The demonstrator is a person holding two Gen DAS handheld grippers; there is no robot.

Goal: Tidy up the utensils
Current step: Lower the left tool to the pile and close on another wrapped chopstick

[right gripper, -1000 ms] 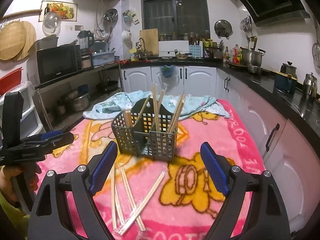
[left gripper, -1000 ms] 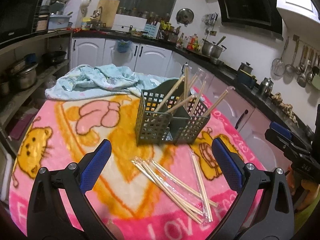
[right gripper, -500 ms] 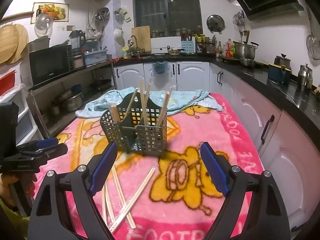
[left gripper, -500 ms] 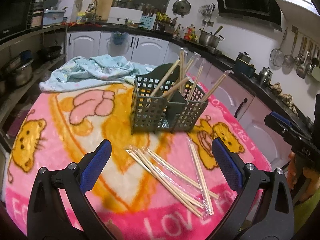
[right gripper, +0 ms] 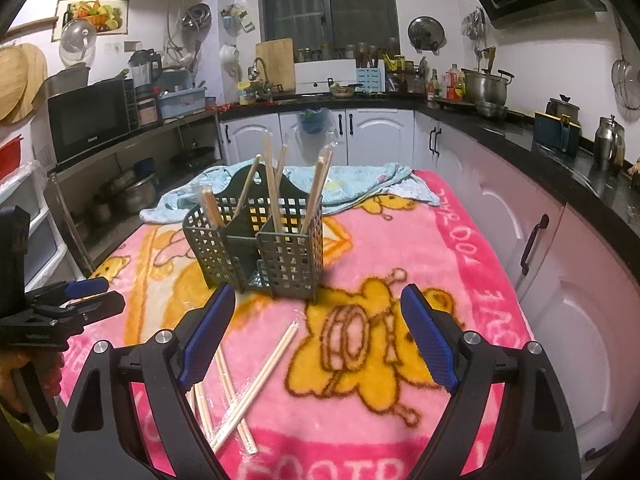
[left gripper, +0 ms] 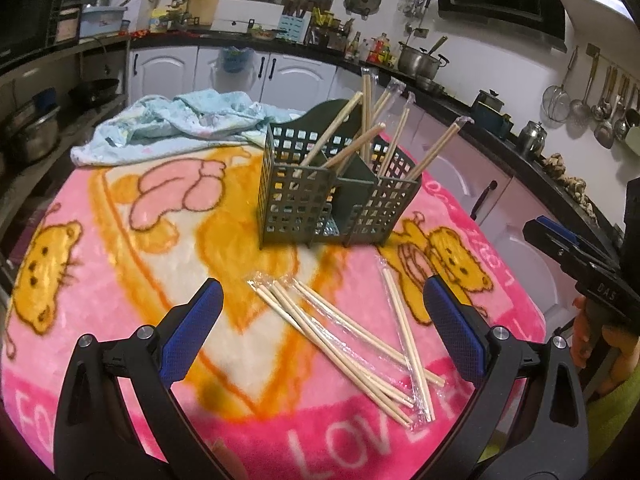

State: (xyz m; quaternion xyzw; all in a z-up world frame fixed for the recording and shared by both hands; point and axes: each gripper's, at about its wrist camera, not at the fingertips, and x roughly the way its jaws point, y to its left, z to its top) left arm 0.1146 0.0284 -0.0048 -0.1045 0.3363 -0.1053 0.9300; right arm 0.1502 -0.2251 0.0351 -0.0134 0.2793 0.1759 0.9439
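1. The right claw (right gripper: 318,338) fills the lower frame, its blue-padded jaws spread wide with nothing between them.
2. At centre stands a dark green slotted utensil caddy (right gripper: 256,246) with several chopsticks leaning upright inside.
3. Wrapped loose chopsticks (right gripper: 244,380) lie crossed on the pink cartoon blanket (right gripper: 400,240), lower left of centre.
4. The left claw (right gripper: 86,300) enters from the left edge.
5. A pale blue cloth (right gripper: 360,180) lies crumpled behind the caddy.

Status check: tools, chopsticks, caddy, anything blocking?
Left tool open, empty; right tool open, empty. Wrapped chopsticks loose on blanket; others upright in caddy. Nothing blocking.
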